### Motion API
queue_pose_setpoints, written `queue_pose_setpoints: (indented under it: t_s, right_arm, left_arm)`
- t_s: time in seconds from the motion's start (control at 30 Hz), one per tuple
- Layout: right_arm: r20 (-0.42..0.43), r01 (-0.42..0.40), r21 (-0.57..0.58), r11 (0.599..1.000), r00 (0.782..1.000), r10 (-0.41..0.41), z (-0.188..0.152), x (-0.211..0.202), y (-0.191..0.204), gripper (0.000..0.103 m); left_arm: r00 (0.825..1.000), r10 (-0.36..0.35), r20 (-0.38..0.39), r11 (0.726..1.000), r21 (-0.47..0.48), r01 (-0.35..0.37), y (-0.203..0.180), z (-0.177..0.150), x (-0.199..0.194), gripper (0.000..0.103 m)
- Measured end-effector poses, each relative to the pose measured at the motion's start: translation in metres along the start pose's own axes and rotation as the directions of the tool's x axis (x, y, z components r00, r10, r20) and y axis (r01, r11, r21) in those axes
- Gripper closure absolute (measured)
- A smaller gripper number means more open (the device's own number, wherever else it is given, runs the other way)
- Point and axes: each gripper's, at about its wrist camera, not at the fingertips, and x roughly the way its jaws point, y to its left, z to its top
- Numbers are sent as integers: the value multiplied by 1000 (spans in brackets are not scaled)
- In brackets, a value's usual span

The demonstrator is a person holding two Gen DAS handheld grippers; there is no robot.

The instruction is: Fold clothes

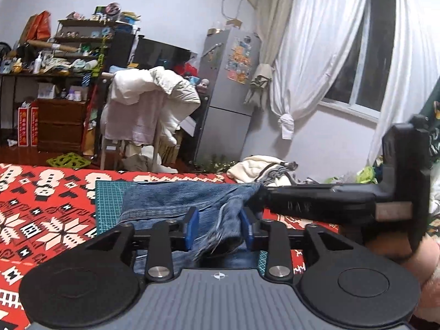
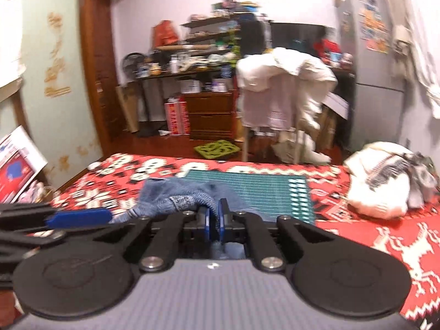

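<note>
Fold underway, unfinished. Right tongs [image 2: 214, 216] pinching frayed hem of denim jeans [image 1: 176, 200], lifted over green cutting mat [image 2: 261, 189] ahead. Left tongs [image 1: 219, 227] spread, straddling denim fringe, gripping nothing. Remaining: lay hem down, flatten.

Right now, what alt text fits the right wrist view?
The right gripper is shut on a fold of blue jeans, lifted above a green mat on a red patterned blanket. A pile of white clothes sits at right, with a cluttered room behind.
</note>
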Motion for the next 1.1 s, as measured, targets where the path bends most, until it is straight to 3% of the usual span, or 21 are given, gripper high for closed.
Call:
queue_pose_setpoints:
  t_s: [0.3,0.47,0.57,0.83,1.0,1.1]
  right_arm:
    - [-11,138,179,974,990,-138,8,-9,-74,97]
    - [-27,230,282,931,972,-232,6,-15,-117,97]
    - [-60,290,369,883,955,-289,-1,-17,-145,97]
    - [-164,424,508,750,902,-400,-25,-10,-197,97]
    - [-184,441,545,713,893,-412,-35,-8,-205,97]
    - [-178,433,546,717,896,-406,-35,-9,-203,97]
  left_arm:
    - [999,29,-24,999,-31,-30,8,-1,5,65]
    - [996,67,-60,996,-55,-70,17,-4,13,63]
    - [992,93,-91,994,-53,-98,20,-7,19,63]
    - [975,56,-216,998,4,-56,6,-23,43,57]
    - [956,-8,-294,1000,-22,1,1,-34,62,51]
    - [943,-12,-333,1000,-32,1,-2,-40,74,50]
